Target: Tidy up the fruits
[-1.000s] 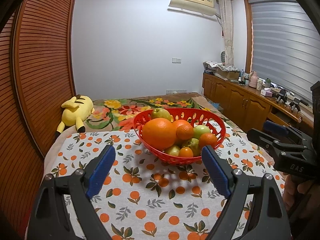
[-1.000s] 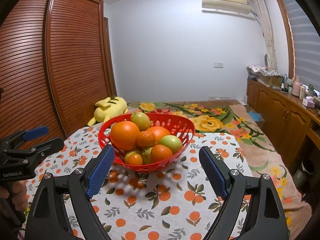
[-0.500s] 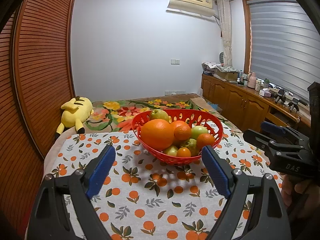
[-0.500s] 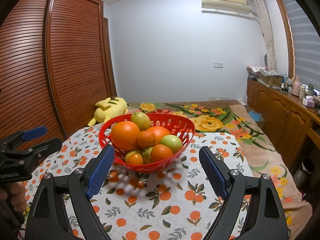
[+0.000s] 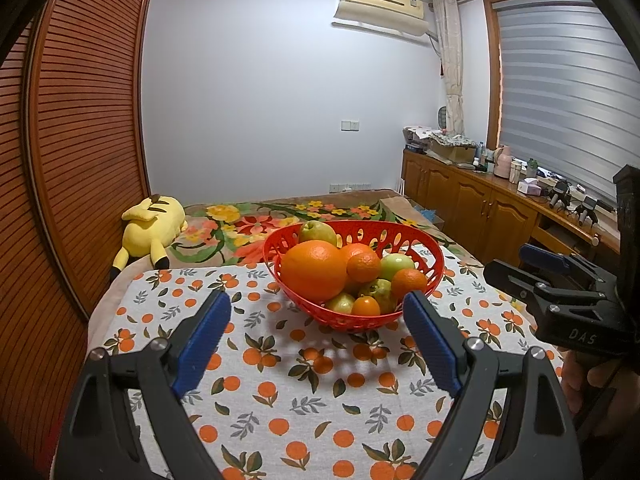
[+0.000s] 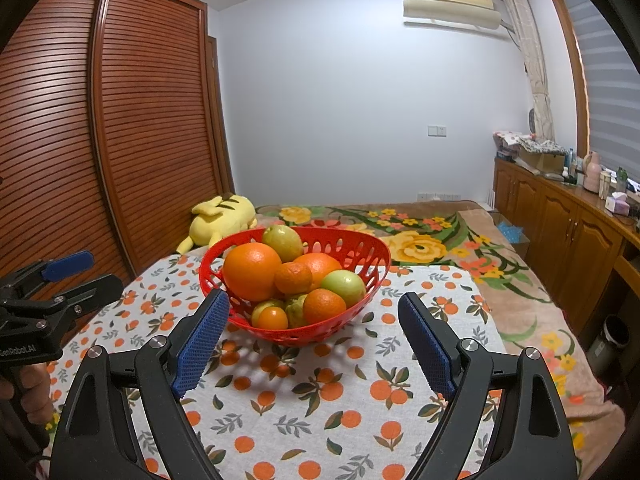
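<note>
A red plastic basket point(image 5: 420, 240) stands on the orange-print tablecloth and also shows in the right wrist view point(image 6: 360, 246). It holds a big orange point(image 5: 314, 270), smaller oranges, green apples and a yellow-green pear point(image 6: 282, 242). My left gripper point(image 5: 316, 340) is open and empty, held short of the basket. My right gripper point(image 6: 314, 338) is open and empty, also just short of the basket. Each gripper shows at the edge of the other's view, the right one point(image 5: 556, 280) and the left one point(image 6: 60, 280).
A yellow plush toy point(image 5: 152, 228) lies on the flowered blanket point(image 6: 420, 240) behind the table. A slatted wooden wardrobe point(image 6: 120, 140) stands on the left. Wooden cabinets point(image 5: 480, 208) with clutter run along the right wall.
Both grippers have drawn back and shifted a little; the basket sits slightly farther off in the left wrist view. Both stay open and empty.
</note>
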